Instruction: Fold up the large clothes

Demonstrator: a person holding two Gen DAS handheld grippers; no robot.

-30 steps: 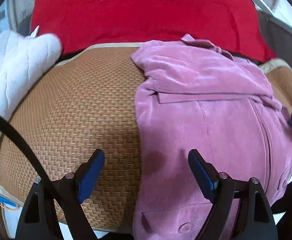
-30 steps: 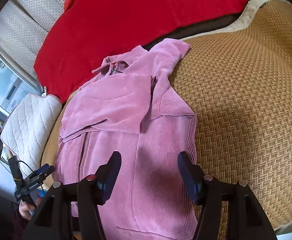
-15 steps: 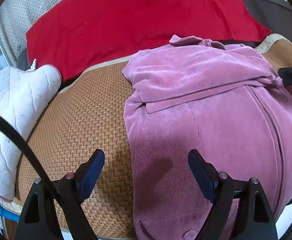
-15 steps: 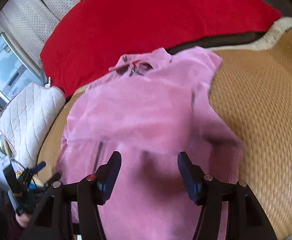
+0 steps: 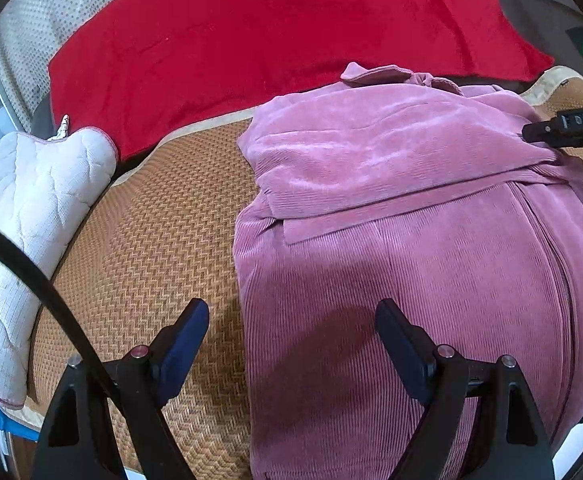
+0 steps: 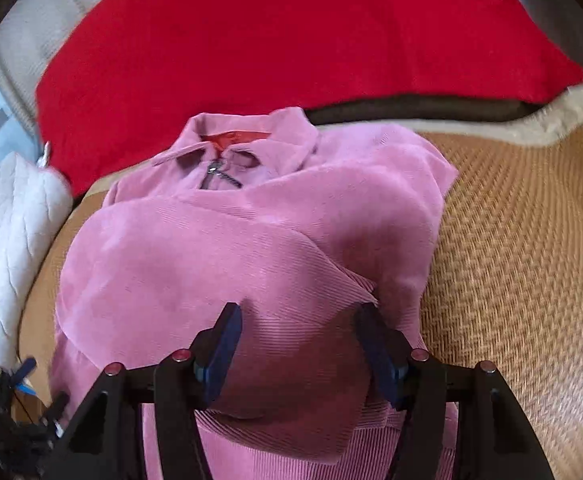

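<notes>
Both sleeves lying crossed over the jacket [image 5: 411, 280] on the mat [image 5: 151, 240], left gripper [image 5: 291, 340] and right gripper [image 6: 295, 344] are hovering wide and empty, positioning for the next fold.

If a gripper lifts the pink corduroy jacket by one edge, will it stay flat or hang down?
The pink corduroy jacket would probably droop: its sleeves already lie folded softly over the body. The thick ribbed cloth suggests some weight, so it may sag strongly. It seems unlikely to slide much on the rough woven brown mat.
</notes>
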